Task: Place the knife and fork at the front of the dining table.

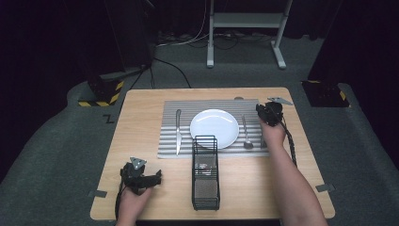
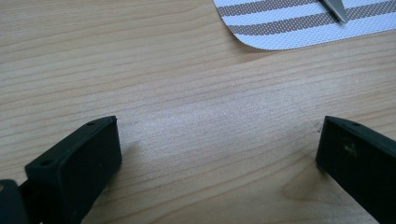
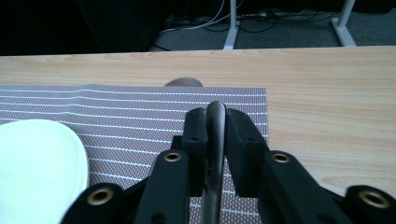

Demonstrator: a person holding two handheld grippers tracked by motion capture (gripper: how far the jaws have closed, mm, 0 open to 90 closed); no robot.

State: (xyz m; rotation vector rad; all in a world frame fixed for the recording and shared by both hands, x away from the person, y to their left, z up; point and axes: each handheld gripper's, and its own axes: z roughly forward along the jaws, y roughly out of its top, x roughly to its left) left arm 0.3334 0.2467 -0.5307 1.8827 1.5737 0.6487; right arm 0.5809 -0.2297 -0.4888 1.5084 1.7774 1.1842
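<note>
High view. Table [image 1: 141, 106], light wood, with a striped mat [image 1: 171, 141] across its far half. On the mat, left to right: knife [image 1: 178, 131], white plate [image 1: 214, 127], spoon [image 1: 246, 134]. A black wire caddy [image 1: 205, 174] stands at the near middle of the table, its far end touching the mat's near edge just in front of the plate; something small and shiny lies inside, too small to tell what. Right gripper [image 1: 263, 123], in the person's right hand, is at the mat's right edge, just right of the spoon, pointing away from the person; the utensil it has cannot be made out here. Left gripper [image 1: 157, 178], in the left hand, sits low over bare wood at the near left, well apart from the caddy and the mat, pointing right.

Left gripper view. 2 black jaws stand wide apart with nothing between them over bare wood. Mat corner and knife tip [image 2: 337, 9] show at the top edge.

Right gripper view. Right gripper [image 3: 215, 122] has its jaws drawn close on either side of a slim metal handle [image 3: 215, 140], pads against it; the utensil's type cannot be told. The handle lies over the mat's right part, the plate at lower left, bare wood to the right.
</note>
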